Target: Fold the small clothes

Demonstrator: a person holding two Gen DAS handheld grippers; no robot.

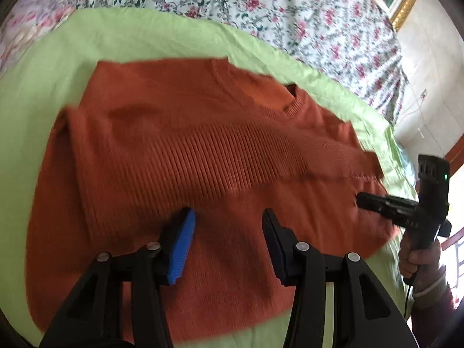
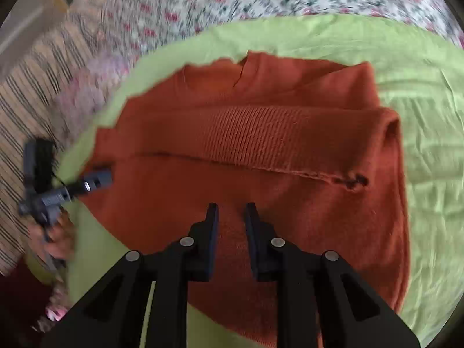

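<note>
I am working over a bed: a floral sheet (image 1: 290,8) at the back, with a lime-green cloth (image 1: 145,37) spread on it as the folding surface. The one garment, an orange knit sweater (image 1: 188,145), lies flat in the middle of the green cloth, its ribbed hem band folded up across the body. I judge one fold is laid and I am between grips. My left gripper (image 1: 229,217) hangs over the near edge of the sweater, jaws spread with nothing between them. My right gripper (image 2: 231,211) is parted only narrowly, also empty, over the near half. Next, I think, both must drop to the near edge, pinch the knit and carry it toward the collar (image 1: 290,98). The count: one sweater, one green cloth, two grippers, and a hand (image 1: 417,261) holding the right one.
</note>
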